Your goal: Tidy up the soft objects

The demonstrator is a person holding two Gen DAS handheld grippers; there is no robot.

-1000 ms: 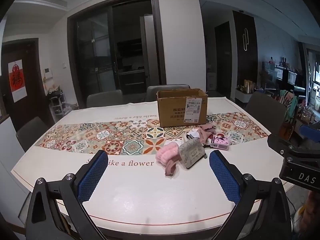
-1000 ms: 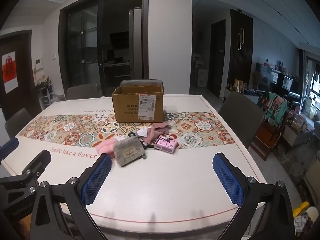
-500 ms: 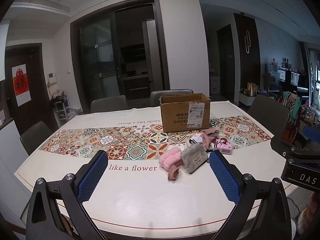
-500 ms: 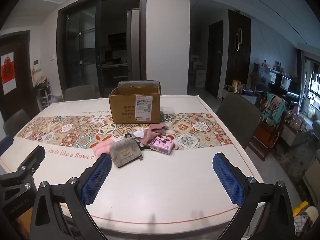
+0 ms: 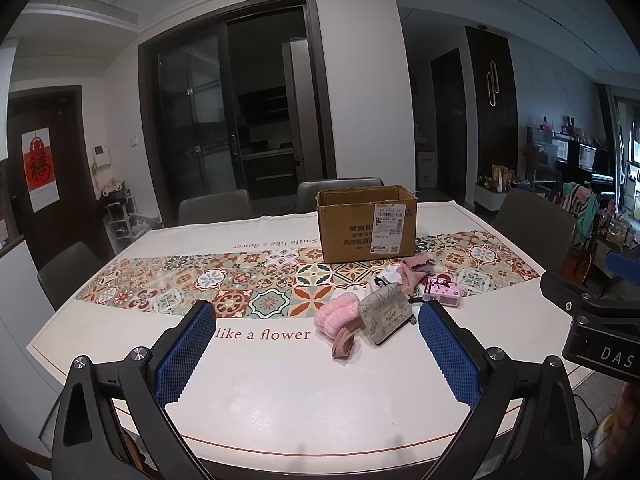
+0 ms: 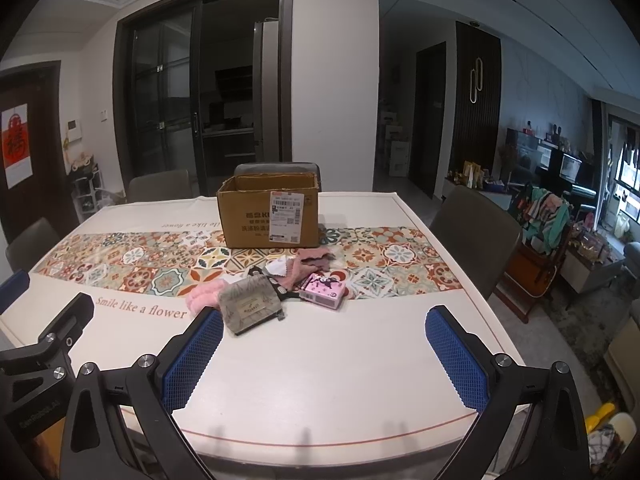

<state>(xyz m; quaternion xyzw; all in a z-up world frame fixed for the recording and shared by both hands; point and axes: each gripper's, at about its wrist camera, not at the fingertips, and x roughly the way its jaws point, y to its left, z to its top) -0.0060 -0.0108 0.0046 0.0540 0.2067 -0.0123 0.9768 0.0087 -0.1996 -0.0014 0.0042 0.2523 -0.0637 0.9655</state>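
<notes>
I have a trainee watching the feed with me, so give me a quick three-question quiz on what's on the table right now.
1. True or false: the left hand-held gripper is shut on the grey pouch.
2. Which lies nearest the cardboard box? A) fluffy pink item B) pink cloth C) grey pouch
3. Fill in: the small pink printed pack rests on the table to the ____ of the grey pouch, seen from the right wrist camera.

Key: 1 false, both the left and the right hand-held gripper are open and empty; 2 B; 3 right.
</notes>
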